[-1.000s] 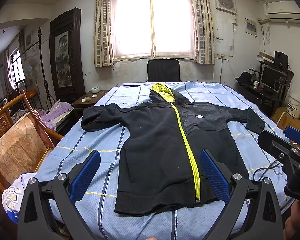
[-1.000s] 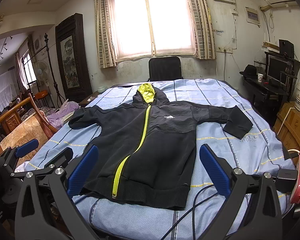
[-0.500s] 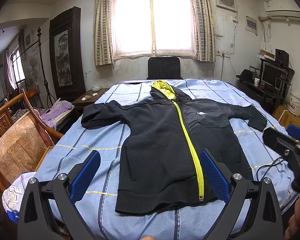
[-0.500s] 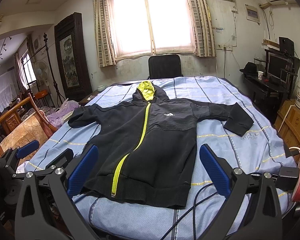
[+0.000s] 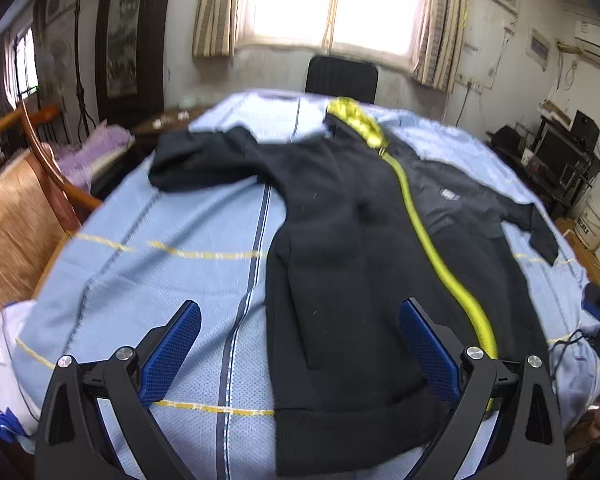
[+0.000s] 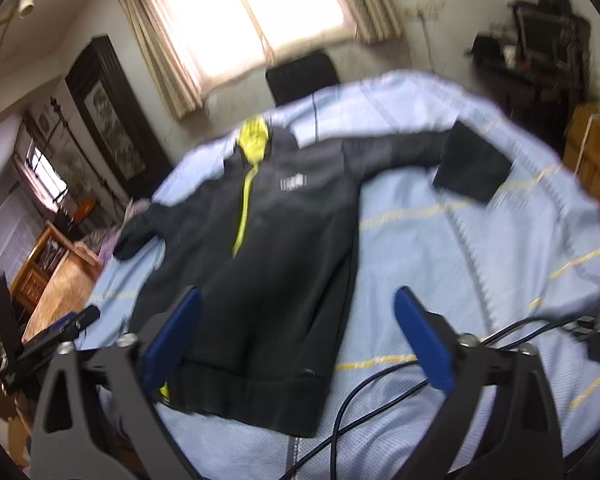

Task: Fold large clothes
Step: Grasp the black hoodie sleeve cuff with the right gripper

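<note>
A black hooded jacket [image 5: 340,240] with a yellow-green zipper lies spread flat, front up, on a table covered by a light blue cloth [image 5: 160,280]; both sleeves are stretched out sideways. It also shows in the right wrist view [image 6: 268,264]. My left gripper [image 5: 300,344] is open and empty, above the jacket's lower left side near its hem. My right gripper [image 6: 296,336] is open and empty, above the jacket's lower right side. Both views are blurred by motion.
A wooden armchair [image 5: 16,208] stands at the table's left. A black office chair [image 5: 340,76] is at the far end under the window. Black cables [image 6: 380,392] lie on the cloth near the right gripper. A desk with electronics [image 5: 556,156] is at the right.
Both grippers have moved forward and down toward the jacket's lower edge. The right wrist view has tilted. The jacket has not moved.
</note>
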{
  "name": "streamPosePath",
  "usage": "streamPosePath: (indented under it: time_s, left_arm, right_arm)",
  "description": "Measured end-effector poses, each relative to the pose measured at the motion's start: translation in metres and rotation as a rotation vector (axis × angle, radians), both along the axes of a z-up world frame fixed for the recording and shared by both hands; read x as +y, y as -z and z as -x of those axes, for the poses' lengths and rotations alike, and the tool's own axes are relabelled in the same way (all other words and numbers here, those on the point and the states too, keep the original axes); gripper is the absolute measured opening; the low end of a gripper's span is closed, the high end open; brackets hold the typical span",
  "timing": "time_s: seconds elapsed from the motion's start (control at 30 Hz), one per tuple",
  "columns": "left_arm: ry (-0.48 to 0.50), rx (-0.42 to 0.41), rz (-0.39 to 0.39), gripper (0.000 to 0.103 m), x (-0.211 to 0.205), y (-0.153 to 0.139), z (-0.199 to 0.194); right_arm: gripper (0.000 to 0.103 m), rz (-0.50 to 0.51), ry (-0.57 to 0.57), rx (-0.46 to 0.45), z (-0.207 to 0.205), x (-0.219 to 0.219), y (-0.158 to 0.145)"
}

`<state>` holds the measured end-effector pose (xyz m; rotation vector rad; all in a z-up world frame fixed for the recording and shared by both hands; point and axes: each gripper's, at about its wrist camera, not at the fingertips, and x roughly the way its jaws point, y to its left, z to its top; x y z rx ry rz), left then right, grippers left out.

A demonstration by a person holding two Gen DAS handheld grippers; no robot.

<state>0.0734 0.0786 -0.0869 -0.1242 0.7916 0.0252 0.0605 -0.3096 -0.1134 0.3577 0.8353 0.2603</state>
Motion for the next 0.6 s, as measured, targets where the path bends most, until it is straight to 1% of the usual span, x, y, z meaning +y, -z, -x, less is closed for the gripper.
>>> streamPosePath:
  time_s: [0.07, 0.1, 0.2, 0.3, 0.33, 0.37, 0.4, 0.43, 0.47, 0.5, 0.53, 0.57, 0.6]
  left_arm:
    - [0.0, 0.038, 0.005, 0.099, 0.005, 0.014, -0.008]
    - [0.003, 0.052, 0.013, 0.099, 0.007, 0.019, -0.01]
    - [0.021, 0.097, 0.07, 0.099, 0.015, 0.035, -0.014]
    - [0.032, 0.126, 0.079, 0.099, 0.016, 0.047, -0.018]
    - [0.037, 0.135, 0.075, 0.099, 0.014, 0.051, -0.02]
    - [0.039, 0.142, 0.073, 0.099, 0.012, 0.053, -0.021]
    - [0.043, 0.146, 0.07, 0.099, 0.011, 0.055, -0.022]
    - [0.044, 0.145, 0.062, 0.099, 0.009, 0.057, -0.023]
    - [0.039, 0.144, 0.053, 0.093, 0.007, 0.058, -0.023]
    - [0.034, 0.143, 0.043, 0.085, 0.006, 0.058, -0.023]
    - [0.035, 0.137, 0.03, 0.083, 0.004, 0.058, -0.022]
    - [0.04, 0.134, 0.023, 0.073, 0.003, 0.058, -0.021]
    - [0.043, 0.132, 0.011, 0.068, 0.002, 0.058, -0.02]
  right_arm:
    - [0.068, -0.023, -0.017, 0.061, -0.011, 0.001, 0.017]
    - [0.067, -0.028, -0.015, 0.088, -0.015, 0.003, 0.025]
    - [0.067, -0.008, -0.017, 0.119, -0.019, 0.007, 0.039]
    - [0.067, 0.019, -0.041, 0.156, -0.019, 0.017, 0.053]
    - [0.068, 0.032, -0.044, 0.158, -0.02, 0.02, 0.056]
    - [0.067, 0.059, -0.038, 0.135, -0.018, 0.023, 0.056]
    - [0.067, 0.095, -0.037, 0.132, -0.019, 0.028, 0.057]
    - [0.063, 0.114, -0.031, 0.124, -0.019, 0.03, 0.057]
    - [0.035, 0.135, -0.024, 0.125, -0.019, 0.032, 0.058]
    - [0.019, 0.143, -0.014, 0.127, -0.019, 0.03, 0.058]
    - [0.015, 0.123, -0.013, 0.118, -0.017, 0.026, 0.056]
    - [0.01, 0.109, -0.014, 0.113, -0.016, 0.022, 0.053]
    - [0.009, 0.108, -0.008, 0.101, -0.013, 0.017, 0.049]
